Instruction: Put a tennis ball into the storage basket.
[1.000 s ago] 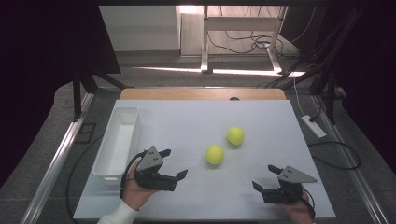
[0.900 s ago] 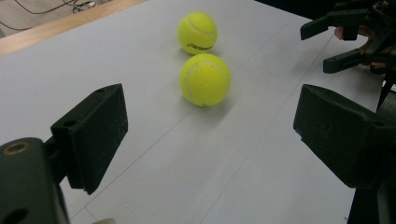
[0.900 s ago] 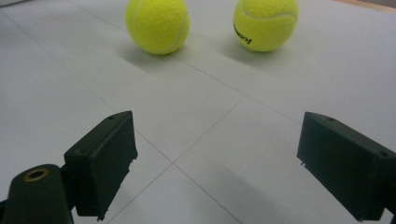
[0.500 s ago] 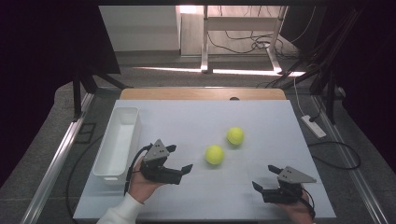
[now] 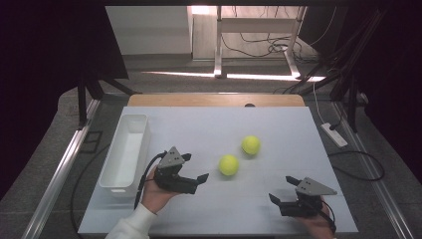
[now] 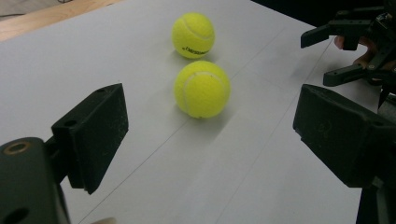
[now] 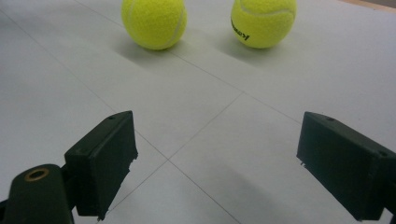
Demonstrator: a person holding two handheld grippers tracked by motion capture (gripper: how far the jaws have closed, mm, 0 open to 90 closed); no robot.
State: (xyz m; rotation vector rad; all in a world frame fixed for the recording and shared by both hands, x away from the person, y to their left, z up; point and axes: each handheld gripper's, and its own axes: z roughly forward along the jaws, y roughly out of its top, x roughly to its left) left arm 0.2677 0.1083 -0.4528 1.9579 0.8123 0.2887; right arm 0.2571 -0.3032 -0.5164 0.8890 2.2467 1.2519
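At the left of the high view a white bin [image 5: 124, 152] lay lengthwise along the table [image 5: 278, 124] edge, and nothing could be seen inside it. Just right of it, below centre, the left gripper [image 5: 193, 168] was held with its jaws spread wide and empty, pointing toward the nearer tennis ball [image 5: 228, 165], which sat at the frame's centre, close ahead but apart from the jaws. A second tennis ball [image 5: 251, 145] rested slightly up and right of it, near without touching. At lower right the right gripper [image 5: 283, 189] was likewise open, holding nothing, its hand partly cut off by the bottom edge. In the right gripper view both balls were clipped by the top edge.
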